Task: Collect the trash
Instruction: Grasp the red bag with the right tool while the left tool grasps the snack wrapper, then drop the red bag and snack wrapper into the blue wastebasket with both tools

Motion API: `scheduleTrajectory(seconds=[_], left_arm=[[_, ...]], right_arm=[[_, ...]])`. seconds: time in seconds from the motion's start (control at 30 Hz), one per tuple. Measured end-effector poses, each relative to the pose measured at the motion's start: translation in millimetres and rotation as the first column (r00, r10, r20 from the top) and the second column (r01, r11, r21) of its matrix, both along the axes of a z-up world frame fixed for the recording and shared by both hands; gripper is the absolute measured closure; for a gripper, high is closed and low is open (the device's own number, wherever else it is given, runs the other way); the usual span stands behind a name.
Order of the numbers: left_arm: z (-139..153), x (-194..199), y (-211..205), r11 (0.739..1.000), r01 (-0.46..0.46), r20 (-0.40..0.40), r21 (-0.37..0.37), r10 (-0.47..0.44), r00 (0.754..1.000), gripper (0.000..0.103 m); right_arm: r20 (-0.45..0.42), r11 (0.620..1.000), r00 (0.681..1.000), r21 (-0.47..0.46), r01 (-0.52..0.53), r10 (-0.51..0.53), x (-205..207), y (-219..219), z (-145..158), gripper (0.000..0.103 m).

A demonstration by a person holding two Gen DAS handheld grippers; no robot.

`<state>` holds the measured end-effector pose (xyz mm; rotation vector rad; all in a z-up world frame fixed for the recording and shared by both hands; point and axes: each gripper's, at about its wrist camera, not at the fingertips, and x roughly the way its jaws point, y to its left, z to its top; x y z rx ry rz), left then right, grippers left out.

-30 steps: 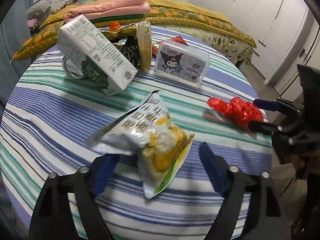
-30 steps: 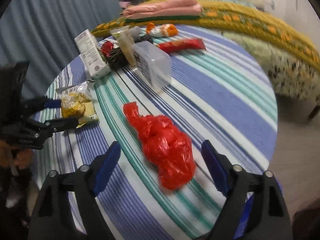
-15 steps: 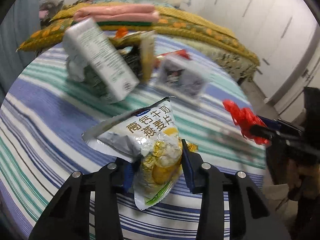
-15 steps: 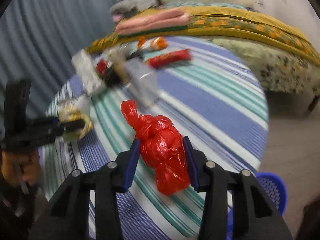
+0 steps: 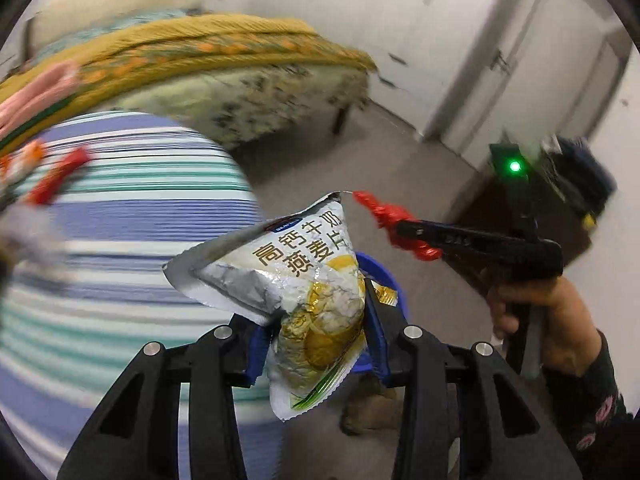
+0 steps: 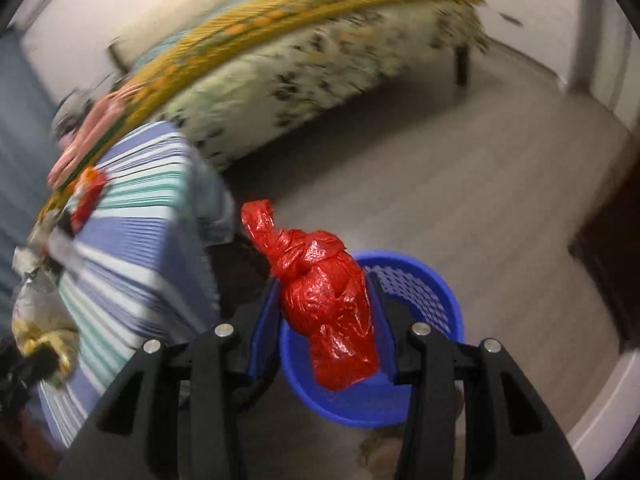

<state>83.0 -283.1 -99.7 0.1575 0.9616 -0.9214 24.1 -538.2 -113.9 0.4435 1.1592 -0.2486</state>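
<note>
Within the last second, closed both tools and swung off the striped round table (image 5: 120, 216): left tool (image 5: 316, 344) clamped on the crinkled silver-and-yellow snack packet (image 5: 304, 296), right tool (image 6: 326, 320) clamped on the knotted red plastic bag (image 6: 324, 296), both lifted clear. Held the red bag directly over the blue perforated plastic basket (image 6: 416, 288) on the floor, apparently ready for dropping. Showed nothing inside the basket, though partly hidden.

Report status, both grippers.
Left gripper shut on snack packet. Right gripper shut on red plastic bag, above blue basket. Nothing blocking.
</note>
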Motion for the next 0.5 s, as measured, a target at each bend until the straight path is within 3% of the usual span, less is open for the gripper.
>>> scheduleTrajectory(seconds=[0.13, 0.4, 0.5], left_arm=[[-36.2, -1.0, -65.3, 0.996, 0.061, -0.037, 0.071, -0.058, 0.998, 0.062], [-92.3, -8.4, -130.8, 0.984, 0.109, -0.084, 0.141, -0.098, 0.992, 0.059], [-102.4, -7.7, -148.0, 0.982, 0.106, -0.067, 0.159, -0.097, 0.993, 0.043]], right_arm=[[-0.033, 0.996, 0.996, 0.041, 0.084, -0.083, -19.9, -26.9, -19.4, 0.061], [-0.046, 0.983, 0.987, 0.089, 0.159, -0.156, -34.0, -57.3, -39.4, 0.058], [-0.037, 0.979, 0.983, 0.089, 0.184, -0.181, -34.1, -62.8, -39.5, 0.044]])
